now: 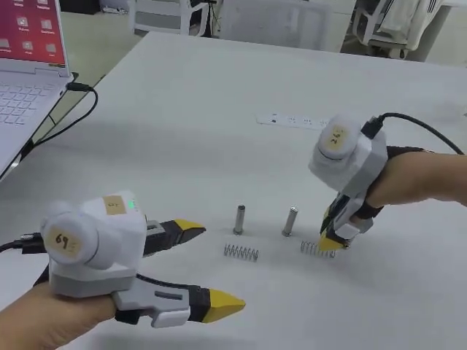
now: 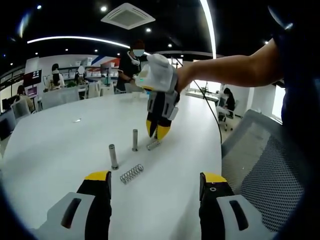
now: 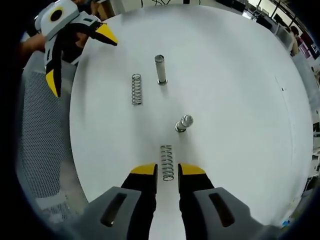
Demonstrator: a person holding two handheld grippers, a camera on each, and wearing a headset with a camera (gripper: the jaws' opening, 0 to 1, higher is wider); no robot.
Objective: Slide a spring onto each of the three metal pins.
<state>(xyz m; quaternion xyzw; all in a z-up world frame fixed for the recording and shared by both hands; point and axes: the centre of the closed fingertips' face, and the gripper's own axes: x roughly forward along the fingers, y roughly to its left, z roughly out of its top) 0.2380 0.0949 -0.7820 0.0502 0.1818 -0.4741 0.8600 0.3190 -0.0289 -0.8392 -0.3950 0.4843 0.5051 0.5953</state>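
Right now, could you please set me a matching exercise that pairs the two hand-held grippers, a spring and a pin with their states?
1. left hand-held gripper
2. right hand-held gripper
3. free spring
4. pin beside the free spring

A. standing upright, bare
B. jaws either side of the other spring
C. lying flat on the table, untouched
D. jaws wide apart, holding nothing

Pairs: 1-D, 2-B, 3-C, 4-A.

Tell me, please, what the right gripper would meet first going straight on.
The spring lying between the jaw tips of the right gripper; the nearer pin seems to stand just beyond.
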